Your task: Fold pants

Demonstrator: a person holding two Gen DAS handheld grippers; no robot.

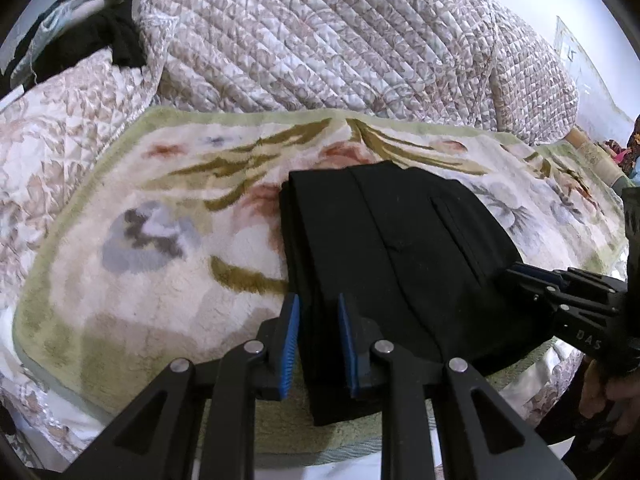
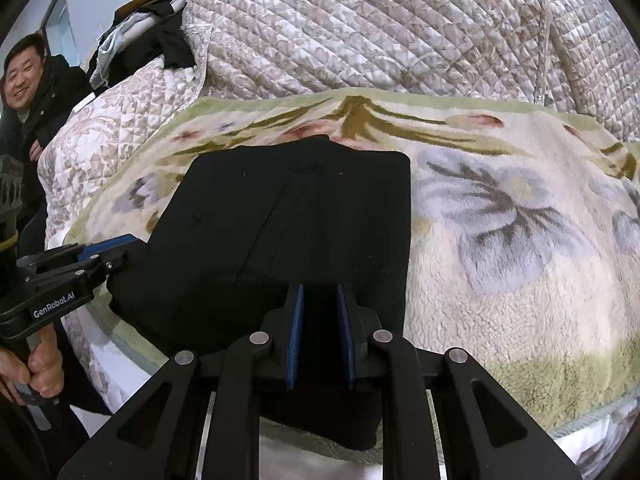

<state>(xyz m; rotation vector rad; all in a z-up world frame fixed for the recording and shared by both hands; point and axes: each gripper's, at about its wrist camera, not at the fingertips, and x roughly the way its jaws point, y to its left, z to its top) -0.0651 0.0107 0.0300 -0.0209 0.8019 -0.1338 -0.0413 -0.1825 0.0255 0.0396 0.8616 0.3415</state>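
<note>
Quilt [image 1: 320, 40]: fills upper frame, heaped behind.
Floral blanket [image 1: 140, 240]: spread mid-frame as folding surface.
Pants [image 1: 380, 248]: black, folded compact, centre frame on blanket.
Left gripper [image 1: 318, 344]: lower centre, narrowly parted astride near edge; grip unclear.
Right gripper [image 2: 320, 336]: likewise, probably squaring the fold.

Soft, even indoor light; sharp centre, strong fisheye warping, dark corners

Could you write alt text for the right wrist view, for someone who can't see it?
Folded black pants lie on a fluffy floral blanket, their near edge between the right claw's blue pads. The left claw reaches in beside them.
</note>
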